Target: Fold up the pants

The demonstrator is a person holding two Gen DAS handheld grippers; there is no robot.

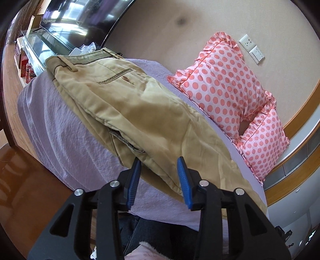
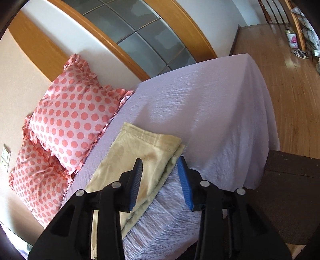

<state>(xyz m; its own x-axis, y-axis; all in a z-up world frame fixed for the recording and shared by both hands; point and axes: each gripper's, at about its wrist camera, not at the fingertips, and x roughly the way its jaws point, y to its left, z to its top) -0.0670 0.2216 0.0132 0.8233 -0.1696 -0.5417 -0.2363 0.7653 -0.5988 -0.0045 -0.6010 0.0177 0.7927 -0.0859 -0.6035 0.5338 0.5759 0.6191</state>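
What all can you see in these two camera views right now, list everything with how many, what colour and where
pants: one pair, khaki, lying lengthwise on the bed, legs stacked, hems toward the right gripper
bed sheet: one, lilac, covering the bed
pillows: two, pink with coral dots, along the wall side of the bed
television: one, black, past the waistband end
wall sockets: two plates, white, on the beige wall above the pillows
floor: wood, brown, past the bed's foot
left gripper: black with blue pads, open, over the near edge of the pants
right gripper: same colours, open, over the hem end
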